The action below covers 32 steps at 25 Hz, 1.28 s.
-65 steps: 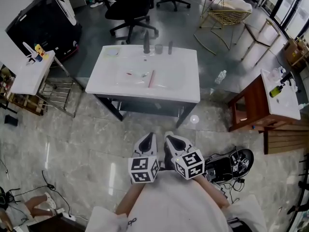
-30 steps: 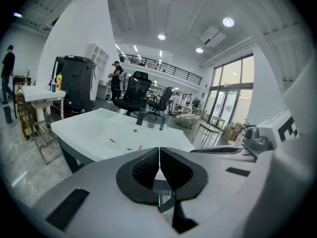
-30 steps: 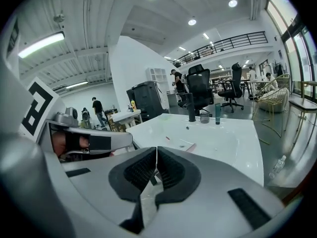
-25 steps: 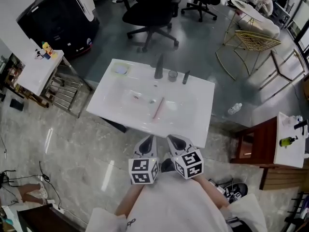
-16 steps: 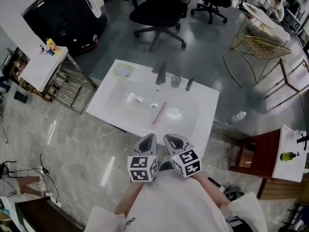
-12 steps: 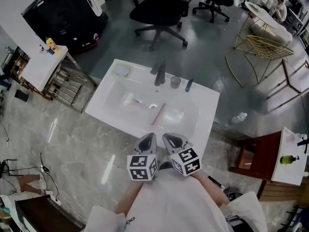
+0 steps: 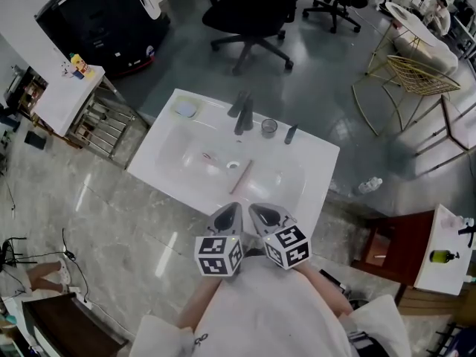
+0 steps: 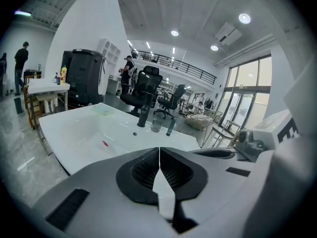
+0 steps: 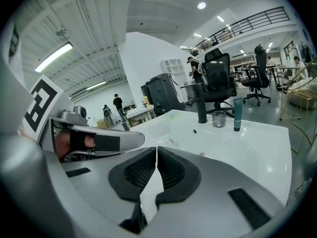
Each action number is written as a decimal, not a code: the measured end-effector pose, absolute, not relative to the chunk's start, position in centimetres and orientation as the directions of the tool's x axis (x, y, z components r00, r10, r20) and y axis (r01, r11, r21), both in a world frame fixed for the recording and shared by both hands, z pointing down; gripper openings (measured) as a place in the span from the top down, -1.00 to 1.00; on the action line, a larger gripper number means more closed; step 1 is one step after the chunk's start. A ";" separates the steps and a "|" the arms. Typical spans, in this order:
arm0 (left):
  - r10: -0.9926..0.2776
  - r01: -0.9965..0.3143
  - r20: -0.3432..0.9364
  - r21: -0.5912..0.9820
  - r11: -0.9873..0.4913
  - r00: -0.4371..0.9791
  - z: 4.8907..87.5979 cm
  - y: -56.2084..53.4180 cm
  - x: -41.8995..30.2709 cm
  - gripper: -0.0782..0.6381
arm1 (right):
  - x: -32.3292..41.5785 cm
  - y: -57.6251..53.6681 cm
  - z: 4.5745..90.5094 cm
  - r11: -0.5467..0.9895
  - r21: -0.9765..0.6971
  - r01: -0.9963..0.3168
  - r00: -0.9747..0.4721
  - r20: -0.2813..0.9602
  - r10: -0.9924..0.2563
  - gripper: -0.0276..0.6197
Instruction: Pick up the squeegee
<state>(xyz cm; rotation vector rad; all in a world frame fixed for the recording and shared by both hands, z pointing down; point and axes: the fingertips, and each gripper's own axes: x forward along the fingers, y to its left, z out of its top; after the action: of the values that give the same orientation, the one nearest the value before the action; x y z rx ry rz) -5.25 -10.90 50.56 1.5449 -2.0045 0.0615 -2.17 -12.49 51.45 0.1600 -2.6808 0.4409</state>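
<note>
Two grippers were held side by side at the near rim of a white sink [image 7: 160, 143], both pointing across it and slightly downward. The left gripper [image 7: 227, 216] had its jaws pressed together with nothing between them, the ribbed dark pads meeting along a thin line in the left gripper view [image 8: 159, 168]. The right gripper [image 7: 266, 214] was the same: jaws closed, pads touching, nothing held, as the right gripper view [image 9: 155, 166] showed plainly. Each carried its marker cube close to the person's body.

The squeegee [image 7: 240, 177] lay in the basin, well apart from both grippers. From the head view it was only a pale pinkish bar, so its blade and handle could not be told apart. It lay lengthwise from the near side toward the back, just right of the drain [image 7: 233, 165]. A small red item [image 7: 209, 157] lay left of the drain.

Along the back ledge stood a dark faucet [image 7: 242, 114], then a clear glass [image 7: 268, 127] and a dark tube [image 7: 290, 133] to its right. A small round dish [image 7: 185, 109] sat on the back left corner. Behind the sink, a black office chair [image 7: 253, 10] stood on the grey floor.
</note>
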 end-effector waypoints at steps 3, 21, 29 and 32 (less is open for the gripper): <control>-0.865 -0.897 0.482 0.307 0.318 -0.141 50.5 -11.4 -5.1 0.70 | -2.3 -12.6 50.7 0.947 -0.289 -0.142 -0.926 0.377 -0.024 0.83; -0.864 -0.904 0.485 0.296 0.309 -0.137 51.0 -12.4 -8.9 0.71 | -6.0 -14.5 51.0 0.957 -0.239 -0.162 -0.910 0.411 -0.051 0.82; -0.857 -0.908 0.505 0.305 0.287 -0.101 51.6 -13.0 -12.8 0.71 | -10.5 -15.7 51.4 0.941 -0.290 -0.177 -0.904 0.426 -0.039 0.82; -0.850 -0.909 0.519 0.307 0.282 -0.089 52.2 -12.8 -14.6 0.71 | -12.2 -15.8 52.0 0.936 -0.300 -0.184 -0.902 0.431 -0.039 0.82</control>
<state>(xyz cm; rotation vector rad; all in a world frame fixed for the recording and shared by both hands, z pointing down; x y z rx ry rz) -14.63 -12.84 52.19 1.5743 -1.9406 0.1225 -12.22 -15.78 52.01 0.1608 -2.6645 0.4697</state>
